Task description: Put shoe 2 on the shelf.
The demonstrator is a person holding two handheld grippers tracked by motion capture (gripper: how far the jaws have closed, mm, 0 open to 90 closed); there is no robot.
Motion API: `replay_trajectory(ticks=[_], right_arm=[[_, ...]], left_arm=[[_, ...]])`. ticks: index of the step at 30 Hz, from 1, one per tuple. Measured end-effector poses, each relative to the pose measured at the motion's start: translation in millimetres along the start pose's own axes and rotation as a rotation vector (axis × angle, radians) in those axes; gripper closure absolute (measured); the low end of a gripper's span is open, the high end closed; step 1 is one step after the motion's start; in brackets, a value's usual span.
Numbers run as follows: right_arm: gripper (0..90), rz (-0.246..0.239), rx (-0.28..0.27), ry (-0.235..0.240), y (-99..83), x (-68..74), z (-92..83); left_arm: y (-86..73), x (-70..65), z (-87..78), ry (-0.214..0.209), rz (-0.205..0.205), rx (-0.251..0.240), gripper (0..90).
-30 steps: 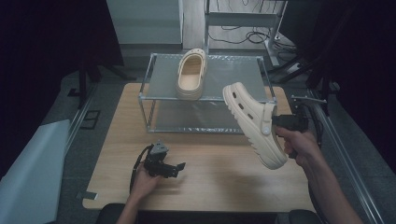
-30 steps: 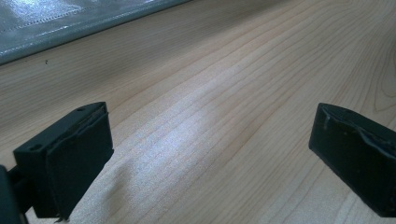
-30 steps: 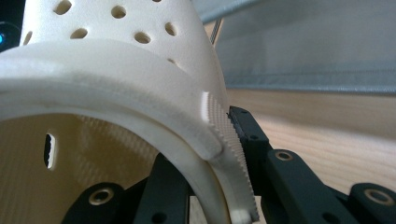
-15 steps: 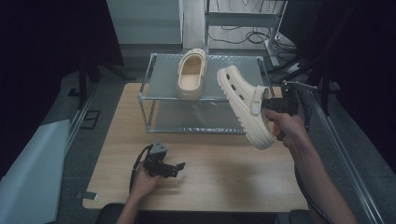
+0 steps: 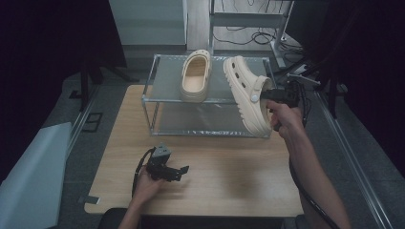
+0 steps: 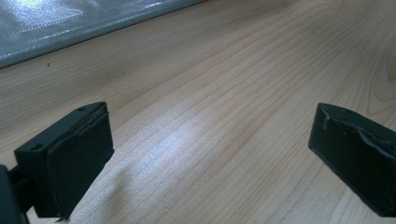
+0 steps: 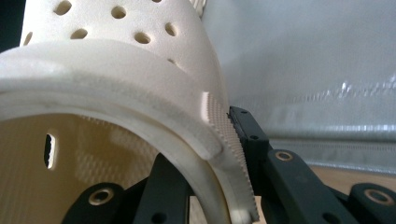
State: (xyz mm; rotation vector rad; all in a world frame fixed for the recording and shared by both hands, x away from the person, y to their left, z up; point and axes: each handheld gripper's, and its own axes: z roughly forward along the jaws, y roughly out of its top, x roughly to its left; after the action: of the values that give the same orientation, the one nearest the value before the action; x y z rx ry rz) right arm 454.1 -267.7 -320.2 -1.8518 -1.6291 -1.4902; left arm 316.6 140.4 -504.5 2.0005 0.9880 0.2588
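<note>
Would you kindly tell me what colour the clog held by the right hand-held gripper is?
The clog is pale cream-beige, with small round holes on its upper; the right gripper view shows it best.

Right gripper (image 5: 267, 95), clamped on the side wall of the cream clog (image 5: 248, 95), shifts from the table's right edge toward the far side and a bit left, slightly higher. Clog now hangs on edge over the right end of the clear rack (image 5: 153, 98), sole facing left, toe at the far end, just beside the second clog (image 5: 196, 76) lying on top.
</note>
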Motion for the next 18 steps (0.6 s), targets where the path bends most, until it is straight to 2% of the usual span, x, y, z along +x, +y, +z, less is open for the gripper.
replay_trajectory(ticks=[6,18], right_arm=[[77.1,0.054,-0.054,-0.019,8.4,0.2,8.2],[77.0,0.106,-0.125,-0.066,26.7,12.0,31.7]], left_arm=[[0.0,-0.2,0.1,0.0,0.0,-0.002,0.0],[0.4,0.9,-2.3,-0.002,-0.006,-0.012,0.1]])
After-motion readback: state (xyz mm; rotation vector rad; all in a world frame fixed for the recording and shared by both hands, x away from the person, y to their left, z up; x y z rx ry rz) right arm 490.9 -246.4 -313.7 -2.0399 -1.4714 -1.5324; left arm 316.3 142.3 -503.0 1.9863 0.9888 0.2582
